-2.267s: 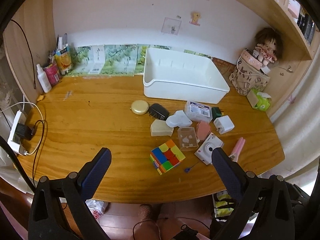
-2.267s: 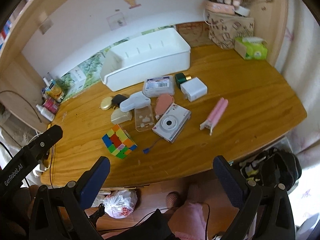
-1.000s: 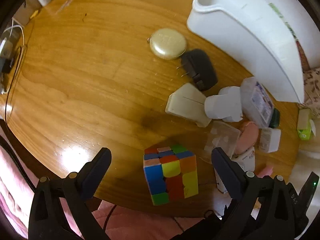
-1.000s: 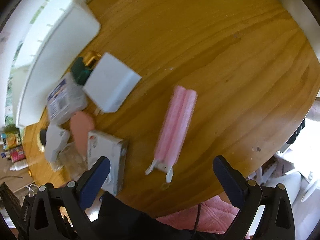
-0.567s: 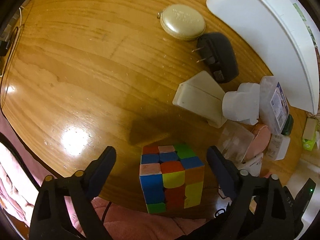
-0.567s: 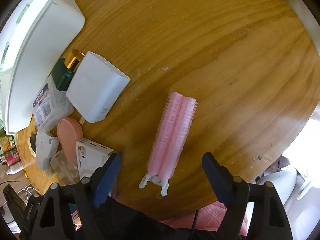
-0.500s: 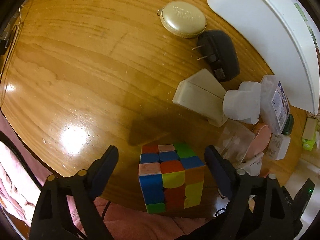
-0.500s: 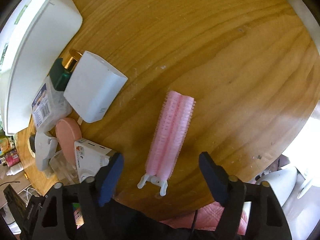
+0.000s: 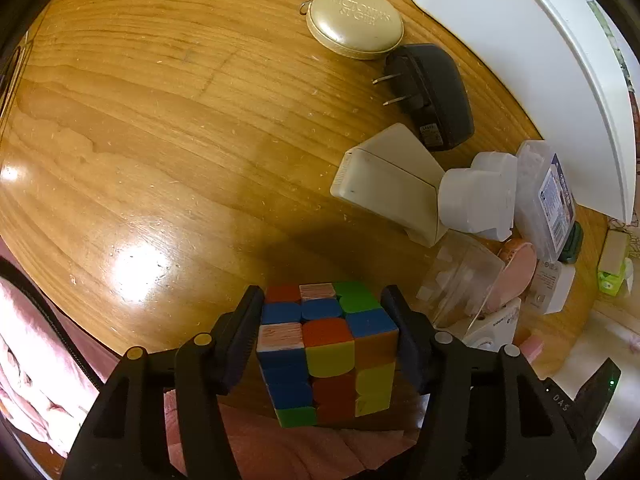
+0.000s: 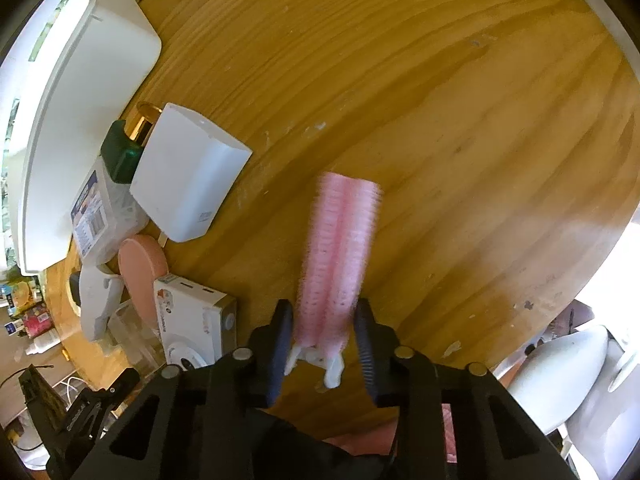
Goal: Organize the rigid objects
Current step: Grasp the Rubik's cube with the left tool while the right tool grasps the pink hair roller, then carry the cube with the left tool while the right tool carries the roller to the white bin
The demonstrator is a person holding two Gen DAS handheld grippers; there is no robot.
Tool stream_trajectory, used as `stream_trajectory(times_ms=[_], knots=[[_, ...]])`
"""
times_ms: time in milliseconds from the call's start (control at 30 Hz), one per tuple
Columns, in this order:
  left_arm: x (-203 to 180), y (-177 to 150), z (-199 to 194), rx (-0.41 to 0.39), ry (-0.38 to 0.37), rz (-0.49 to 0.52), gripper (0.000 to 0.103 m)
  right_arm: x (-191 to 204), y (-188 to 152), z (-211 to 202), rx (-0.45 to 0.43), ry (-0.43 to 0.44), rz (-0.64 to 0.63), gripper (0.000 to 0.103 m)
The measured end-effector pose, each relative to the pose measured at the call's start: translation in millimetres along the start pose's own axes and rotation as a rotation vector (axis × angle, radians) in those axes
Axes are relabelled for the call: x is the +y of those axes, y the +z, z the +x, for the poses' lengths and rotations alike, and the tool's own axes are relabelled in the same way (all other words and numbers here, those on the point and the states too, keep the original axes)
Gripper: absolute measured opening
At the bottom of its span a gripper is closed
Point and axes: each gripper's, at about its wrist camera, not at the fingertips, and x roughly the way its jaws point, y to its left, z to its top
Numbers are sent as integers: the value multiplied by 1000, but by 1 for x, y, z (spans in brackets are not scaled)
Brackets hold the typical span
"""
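**Both grippers closed on their objects at the desk's near edge**

At the near edge of the glossy wooden desk [image 9: 160, 140], the left gripper [image 9: 326, 336] has its 2 black fingers pressed flat against opposite sides of the multicoloured plastic puzzle cube [image 9: 326, 348]. The cube sits square to the camera, 1 corner edge facing it, its lower rows overhanging the desk edge in view. Beyond it lie a round gold compact case [image 9: 354, 22], a black plug adapter [image 9: 430, 94] with 2 prongs pointing left, a cream wedge-shaped box [image 9: 386, 184] and the long white plastic bin [image 9: 540, 60], cut off at the frame's top and right.

From the right wrist, the right gripper [image 10: 324, 330] pinches the pink bristled double hair roller [image 10: 338, 256] near its white clip end. The roller's long axis runs straight away from the camera, parallel to the fingers, with the clip toward the gripper. Its far end is motion-blurred, so whether it touches the wood cannot be told. To the left lie a white rectangular charger block [image 10: 188, 176] and a white instant camera [image 10: 192, 326], partly hidden behind the left finger.

Half a second ago both sets of fingers stood wide apart around these objects; now both are closed on them.
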Motion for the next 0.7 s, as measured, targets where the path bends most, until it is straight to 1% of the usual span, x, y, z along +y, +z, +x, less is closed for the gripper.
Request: stream_trajectory(times_ms=[100,133,200,367,600,700], knots=[[6,-2,-1,-1,-4,4,64,-3,-3,2,5,28,3,28],[6,-2,-1,-1,-6,6,63,-4,-11,1,7,35,3,28],[8,-7,-1,1,-7,6,63,-6,-15,2,13,51,8,28],[14,-19,-13,-28,-8,19,63,-9,-25,-2,8,68,17,28],[21,-33,-39,-82,-24,50,61,-9,-50,-14,-49,109,-3,28],[30,-40,-49,-109,-34,66,61,-6,-65,-24,-100,136,-32,28]])
